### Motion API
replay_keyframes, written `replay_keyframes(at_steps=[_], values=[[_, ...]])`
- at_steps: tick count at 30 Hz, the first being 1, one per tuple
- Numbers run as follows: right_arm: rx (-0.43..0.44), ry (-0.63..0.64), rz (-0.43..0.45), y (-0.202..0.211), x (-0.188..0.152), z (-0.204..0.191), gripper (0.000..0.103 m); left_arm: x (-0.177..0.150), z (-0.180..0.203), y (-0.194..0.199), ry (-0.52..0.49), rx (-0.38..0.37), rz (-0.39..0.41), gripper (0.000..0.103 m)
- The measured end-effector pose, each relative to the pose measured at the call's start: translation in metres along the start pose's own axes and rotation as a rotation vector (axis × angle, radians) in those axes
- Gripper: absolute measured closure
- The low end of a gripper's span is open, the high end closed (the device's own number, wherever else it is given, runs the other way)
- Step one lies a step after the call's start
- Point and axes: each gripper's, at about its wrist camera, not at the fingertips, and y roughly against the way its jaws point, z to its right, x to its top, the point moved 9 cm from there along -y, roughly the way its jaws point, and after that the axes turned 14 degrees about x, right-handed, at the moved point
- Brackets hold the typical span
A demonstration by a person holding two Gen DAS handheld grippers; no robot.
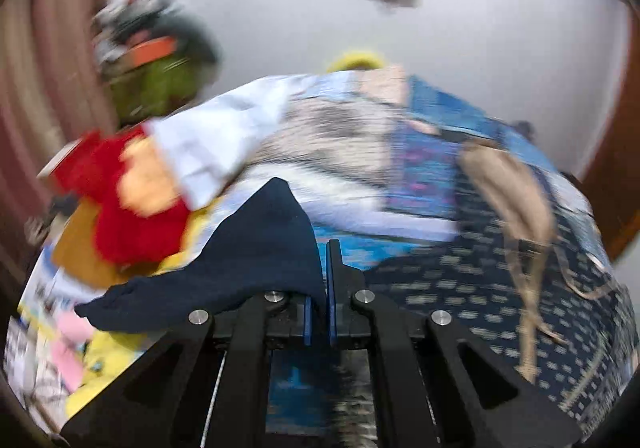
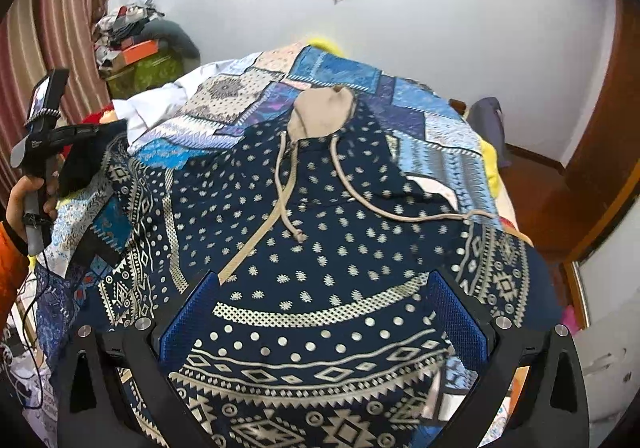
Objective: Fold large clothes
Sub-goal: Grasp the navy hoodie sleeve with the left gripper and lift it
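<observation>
Now the left gripper (image 1: 320, 280) pinches the hoodie (image 2: 320, 248) sleeve edge (image 1: 256, 248); the right gripper (image 2: 324, 320), jaws wide, hovers over its hem.

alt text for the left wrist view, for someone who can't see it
The left gripper, its blue pads shut, pinches a fold of the navy hoodie and holds it above a bed with a blue patchwork cover. The picture is blurred; a red and yellow soft toy lies at left.
</observation>
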Motion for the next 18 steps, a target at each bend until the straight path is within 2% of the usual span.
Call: replay_keyframes(at_steps=[2, 4, 6, 8, 9, 11, 12, 15, 18], values=[[-0.012, -0.003, 0.013, 0.010, 0.000, 0.003, 0.000, -0.010, 0.042, 0.000, -0.077, -0.057, -0.021, 0.098], [-0.023, -0.009, 0.029, 0.020, 0.000, 0.006, 0.000, -0.038, 0.081, -0.012, -0.141, -0.076, -0.105, 0.098], [-0.030, -0.016, 0.042, 0.031, 0.000, 0.009, 0.000, -0.070, 0.103, -0.029, -0.177, -0.094, -0.199, 0.093], [-0.039, -0.022, 0.056, 0.043, -0.002, 0.013, 0.000, -0.109, 0.114, -0.045, -0.200, -0.092, -0.318, 0.070], [-0.045, -0.024, 0.062, 0.048, -0.003, 0.015, 0.000, -0.125, 0.116, -0.050, -0.205, -0.105, -0.371, 0.065], [-0.053, -0.027, 0.070, 0.059, -0.005, 0.019, 0.000, -0.148, 0.118, -0.052, -0.203, -0.136, -0.438, 0.049], [-0.056, -0.026, 0.073, 0.063, -0.007, 0.021, 0.000, -0.158, 0.116, -0.050, -0.201, -0.153, -0.462, 0.048], [-0.070, -0.024, 0.076, 0.072, -0.010, 0.027, 0.000, -0.167, 0.097, -0.037, -0.180, -0.199, -0.474, 0.039], [-0.074, -0.030, 0.077, 0.073, -0.012, 0.029, 0.000, -0.161, 0.059, -0.025, -0.101, -0.205, -0.457, 0.032]])
